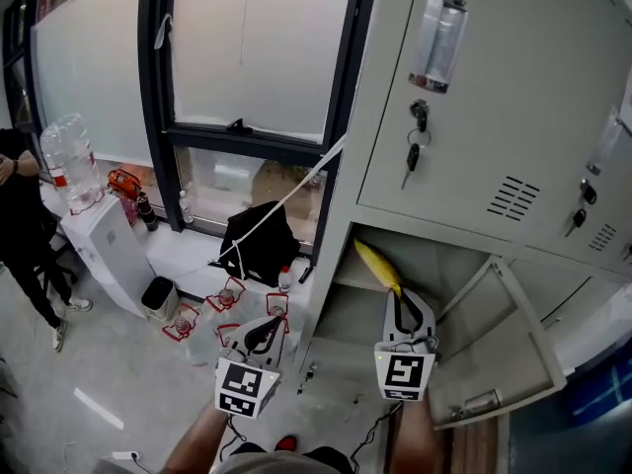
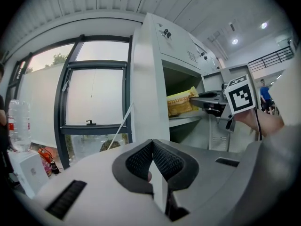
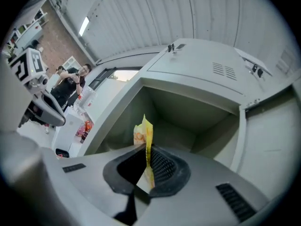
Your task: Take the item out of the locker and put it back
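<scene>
A yellow snack packet (image 1: pixel 378 265) is pinched edge-on in my right gripper (image 1: pixel 400 300) at the mouth of the open lower locker compartment (image 1: pixel 348 316). In the right gripper view the packet (image 3: pixel 143 132) stands upright between the pads, with the gripper (image 3: pixel 148 163) shut on its lower edge and the bare compartment behind it. The left gripper view shows the same packet (image 2: pixel 181 102) held by the right gripper (image 2: pixel 208 98) just above the shelf. My left gripper (image 1: pixel 259 339) hangs left of the locker, over the floor. It (image 2: pixel 152 149) is shut with nothing in it.
The compartment's door (image 1: pixel 499 342) swings open to the right. Above it is a shut locker door (image 1: pixel 513 77) with keys (image 1: pixel 413 154) in its lock. Left of the locker are a window, a black bag (image 1: pixel 259 241), a water dispenser (image 1: pixel 97 237) with a bottle (image 1: pixel 69 161), and a person (image 1: pixel 20 227).
</scene>
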